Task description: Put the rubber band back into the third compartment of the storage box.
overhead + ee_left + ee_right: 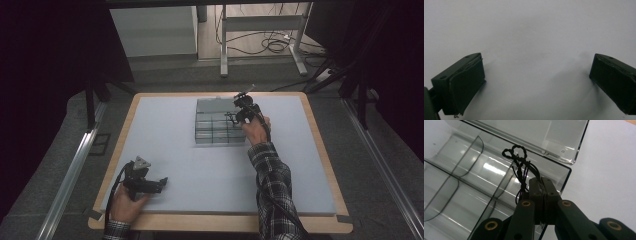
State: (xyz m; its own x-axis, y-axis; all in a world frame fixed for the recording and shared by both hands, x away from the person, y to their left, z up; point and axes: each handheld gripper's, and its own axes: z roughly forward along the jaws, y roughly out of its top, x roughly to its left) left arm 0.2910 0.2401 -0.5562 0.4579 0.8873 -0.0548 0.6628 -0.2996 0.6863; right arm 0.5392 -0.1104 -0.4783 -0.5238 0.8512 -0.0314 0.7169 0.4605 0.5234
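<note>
A clear plastic compartment box lies on the white mat, lid folded back at its far side. My right gripper hovers over the box's right end, jaws shut on a thin black braided cord whose looped end sticks out above a right-hand compartment. My left gripper rests low near the mat's front left, held in a hand. In the left gripper view its fingers stand wide apart over bare mat, nothing between them.
The white mat covers a wood-edged table. Dark curtains flank both sides, and a desk frame with cables stands on the floor beyond. A plaid sleeve reaches across the right of the mat.
</note>
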